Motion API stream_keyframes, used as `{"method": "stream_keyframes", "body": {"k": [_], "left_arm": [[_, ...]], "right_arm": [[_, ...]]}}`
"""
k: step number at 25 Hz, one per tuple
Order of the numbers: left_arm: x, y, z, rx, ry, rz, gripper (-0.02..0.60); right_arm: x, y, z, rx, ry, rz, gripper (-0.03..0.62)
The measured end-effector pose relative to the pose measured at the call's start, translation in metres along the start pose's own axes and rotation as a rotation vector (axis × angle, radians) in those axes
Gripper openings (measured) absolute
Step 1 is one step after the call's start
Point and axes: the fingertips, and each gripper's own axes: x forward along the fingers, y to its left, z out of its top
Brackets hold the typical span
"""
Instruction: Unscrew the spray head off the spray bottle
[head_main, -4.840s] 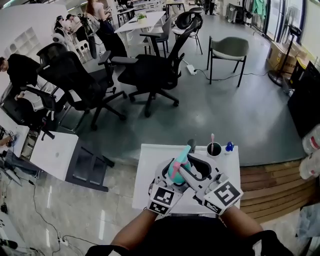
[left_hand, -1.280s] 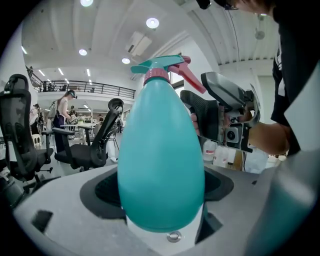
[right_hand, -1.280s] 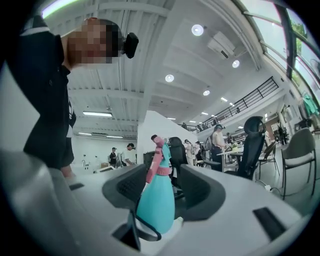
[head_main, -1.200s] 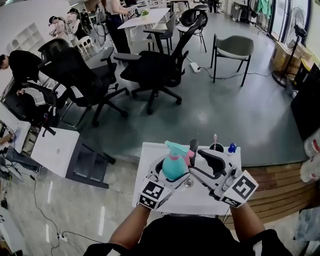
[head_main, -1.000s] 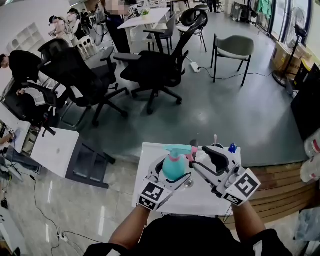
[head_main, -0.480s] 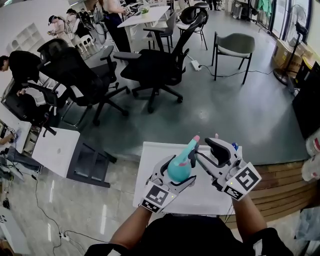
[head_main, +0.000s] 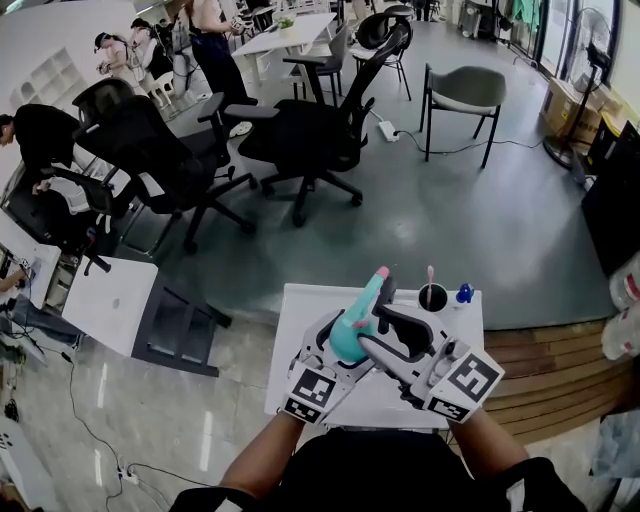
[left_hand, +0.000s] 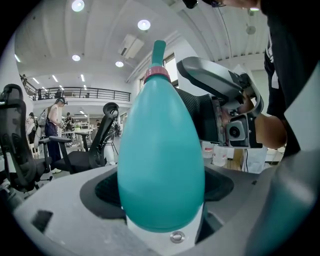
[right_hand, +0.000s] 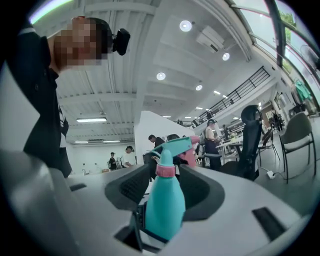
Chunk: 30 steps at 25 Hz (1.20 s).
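The teal spray bottle (left_hand: 160, 160) is clamped by its body in the left hand-held gripper (head_main: 347, 340) and held tilted above the white tabletop (head_main: 296, 312). The right hand-held gripper (right_hand: 165, 187) is being closed around the bottle's upper part, its pads not yet pressed on. The spray head (right_hand: 172, 146) is still screwed on.

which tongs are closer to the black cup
Right. The right tongs, closing around the spray bottle, sit just left of the black cup; the left tongs grip the bottle farther left.
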Motion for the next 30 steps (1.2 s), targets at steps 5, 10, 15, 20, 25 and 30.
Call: {"method": "stream_keyframes", "body": {"k": [5, 10, 15, 20, 25, 30], "left_arm": [[0.001, -0.009, -0.005, 0.064, 0.025, 0.0, 0.443], [0.002, -0.014, -0.015, 0.058, 0.03, -0.004, 0.443], [0.001, -0.016, -0.004, 0.068, 0.016, -0.03, 0.443], [-0.003, -0.025, 0.003, 0.085, -0.016, -0.086, 0.443], [-0.014, -0.046, 0.021, 0.126, -0.05, -0.212, 0.443], [-0.017, -0.078, 0.001, 0.16, -0.033, -0.36, 0.443]], "right_arm": [[0.006, 0.002, -0.001, 0.055, -0.009, -0.023, 0.179], [0.007, 0.0, -0.004, 0.038, 0.006, -0.054, 0.143], [0.008, 0.003, -0.001, -0.014, 0.011, -0.024, 0.139], [0.003, 0.016, 0.004, -0.067, -0.004, 0.106, 0.138], [-0.014, 0.046, 0.012, -0.089, 0.041, 0.374, 0.14], [-0.034, 0.058, 0.012, -0.094, 0.09, 0.577, 0.141]]}}
